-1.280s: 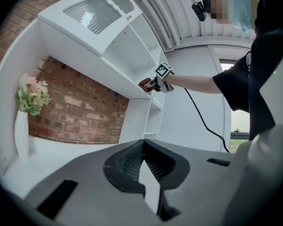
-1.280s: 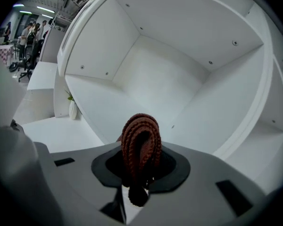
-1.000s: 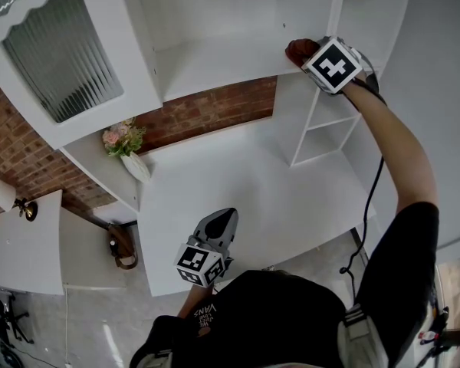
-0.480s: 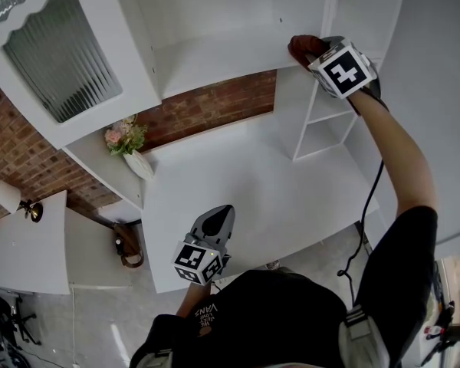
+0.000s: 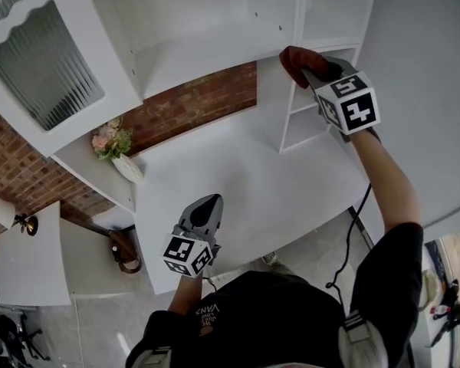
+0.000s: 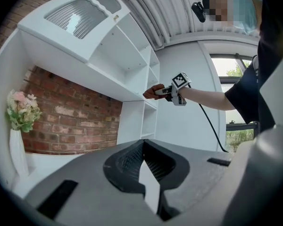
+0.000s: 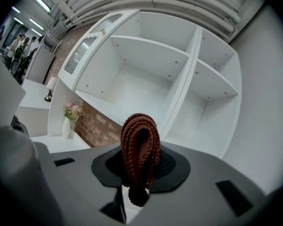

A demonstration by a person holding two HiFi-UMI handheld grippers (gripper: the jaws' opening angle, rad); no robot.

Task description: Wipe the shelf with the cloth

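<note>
1. The right gripper [image 5: 313, 71] is raised by an outstretched arm, its jaws pinching a folded reddish-brown knitted cloth [image 5: 297, 58].
2. In the right gripper view, the cloth [image 7: 140, 149] stands up between the jaws as a ribbed loop, with a short end hanging below them.
3. The cloth is close to the front edge of the white wooden shelf board [image 5: 207, 52], beside the white upright divider [image 5: 299, 6]. Whether it touches the board I cannot tell.
4. The left gripper [image 5: 205, 204] hangs low over the near edge of the white desk top [image 5: 245, 182], well apart from the shelf.
5. In the left gripper view, its jaw tips are pressed together with nothing between them.
6. A white vase of pink flowers [image 5: 115, 148] stands at the left on a lower ledge, beside the red brick wall [image 5: 192, 110].
7. A white cabinet door with ribbed glass [image 5: 46, 60] is above the vase.
</note>
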